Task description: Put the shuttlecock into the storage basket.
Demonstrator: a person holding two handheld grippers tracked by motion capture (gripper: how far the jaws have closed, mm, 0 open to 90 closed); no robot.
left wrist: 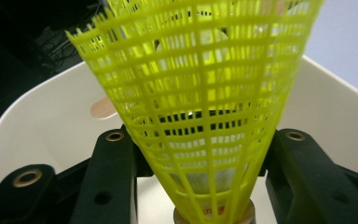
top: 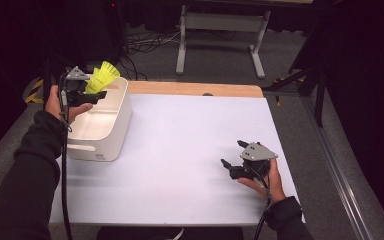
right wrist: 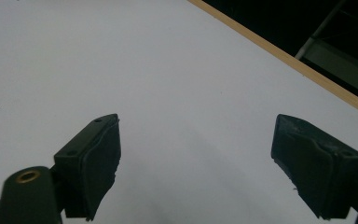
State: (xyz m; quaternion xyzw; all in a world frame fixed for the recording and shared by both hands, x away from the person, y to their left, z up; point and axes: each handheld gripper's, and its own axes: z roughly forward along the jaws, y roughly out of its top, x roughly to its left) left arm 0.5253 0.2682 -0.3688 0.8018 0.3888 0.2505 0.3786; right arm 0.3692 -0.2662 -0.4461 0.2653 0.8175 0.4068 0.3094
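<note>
A yellow plastic shuttlecock (top: 102,76) sticks out over the far end of a white bin (top: 111,125) at the table's left. My left gripper (top: 91,95) is shut on it, its skirt (left wrist: 200,93) pinched between the two black jaws, with the cork base at the bottom of the left gripper view and the bin's white inside behind. My right gripper (top: 233,155) hovers low over the white tabletop (top: 190,140) at the right. It is open, and nothing lies between its fingers (right wrist: 93,158).
The white table has a wooden strip (top: 195,89) along its far edge. A grey metal stand (top: 220,30) and cables lie on the floor beyond. Dark curtains close the left and right sides.
</note>
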